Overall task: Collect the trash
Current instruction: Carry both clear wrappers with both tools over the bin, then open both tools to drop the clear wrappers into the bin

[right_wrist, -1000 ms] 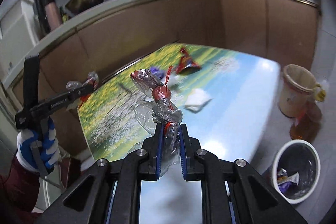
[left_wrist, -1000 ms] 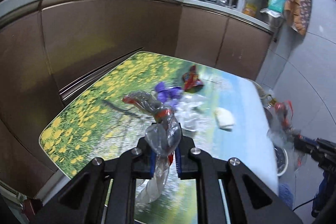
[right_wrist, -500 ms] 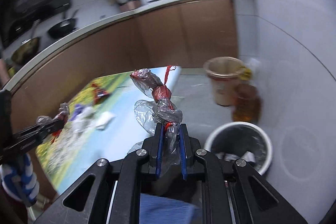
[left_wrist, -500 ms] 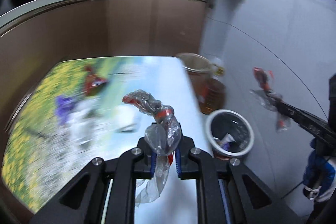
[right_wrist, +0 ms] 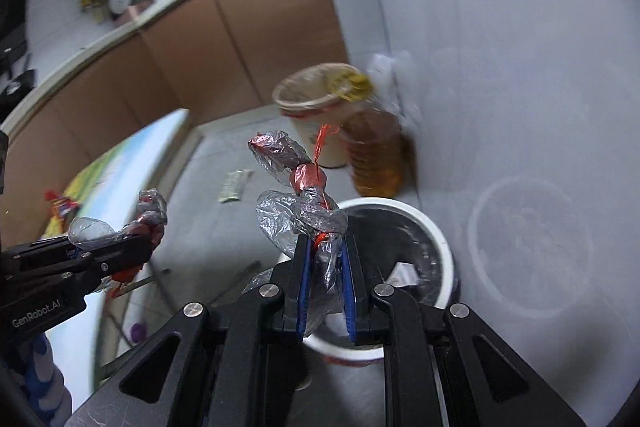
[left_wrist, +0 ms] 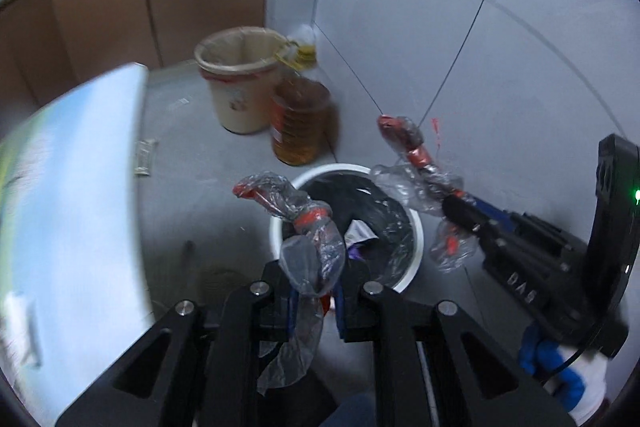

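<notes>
grey kitchen floor is carrying a white trash bin (left_wrist: 414, 227); both grippers, left (left_wrist: 314, 297) and right (right_wrist: 325, 297), are clamping crumpled plastic wrappers (left_wrist: 308, 239) (right_wrist: 308, 215) over it. next, judging, fingers opening to drop them.

Each camera sits just behind its own fingers, looking forward and down at the floor from close above. Both views share the white bin (left_wrist: 416, 239) (right_wrist: 442, 247), the beige bucket (left_wrist: 236, 87) (right_wrist: 316, 107), the cabinets (left_wrist: 120, 11) (right_wrist: 192, 47) and each other's gripper.
</notes>
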